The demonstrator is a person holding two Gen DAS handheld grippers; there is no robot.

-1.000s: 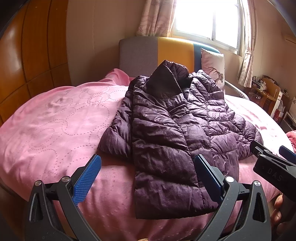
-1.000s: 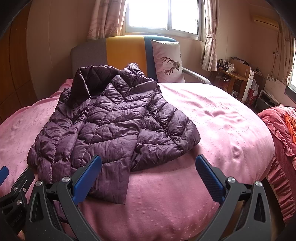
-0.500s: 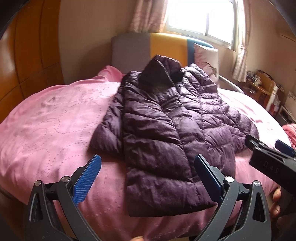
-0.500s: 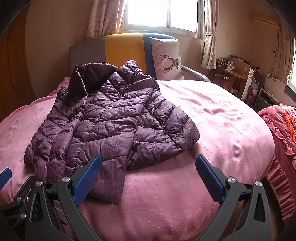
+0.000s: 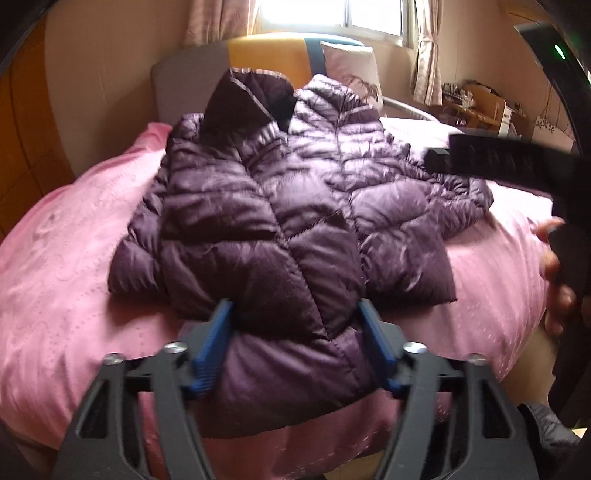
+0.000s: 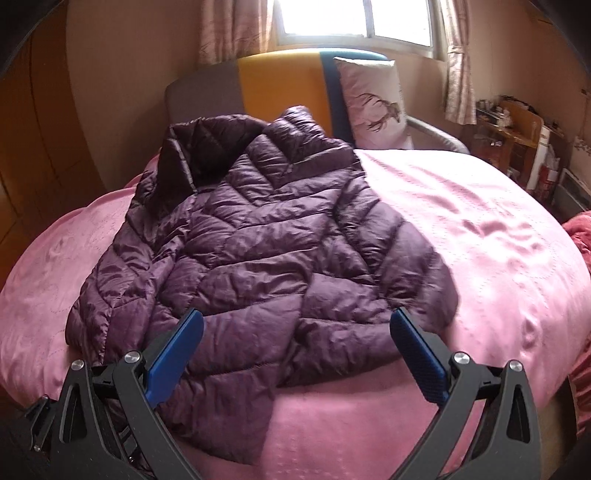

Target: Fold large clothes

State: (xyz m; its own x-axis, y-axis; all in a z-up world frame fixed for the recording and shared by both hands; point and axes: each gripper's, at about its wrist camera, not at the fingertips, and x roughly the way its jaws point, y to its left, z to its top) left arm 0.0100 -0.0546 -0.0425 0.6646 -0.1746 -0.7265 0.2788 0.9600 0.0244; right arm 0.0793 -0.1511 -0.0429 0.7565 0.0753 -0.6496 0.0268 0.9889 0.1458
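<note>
A dark purple quilted puffer jacket [image 5: 280, 192] lies on a pink bedspread [image 5: 62, 266], collar toward the headboard, sleeves folded in. My left gripper [image 5: 297, 321] is narrowed around the jacket's front hem, with the fabric bunched between its blue pads [image 5: 212, 345]. The jacket also shows in the right wrist view [image 6: 266, 240]. My right gripper [image 6: 295, 332] is open wide and empty, hovering over the jacket's lower right part. The right gripper's black body [image 5: 517, 162] shows at the right of the left wrist view.
The bed has a grey, yellow and blue headboard [image 6: 280, 85] with a deer-print pillow [image 6: 373, 103] against it. A cluttered wooden desk [image 6: 517, 129] stands at the right, a window [image 6: 354, 18] behind. A red blanket [image 6: 580, 236] lies at the right edge.
My left gripper has moved forward onto the jacket's front hem and narrowed around it. The right gripper has moved forward and up over the jacket, still open.
</note>
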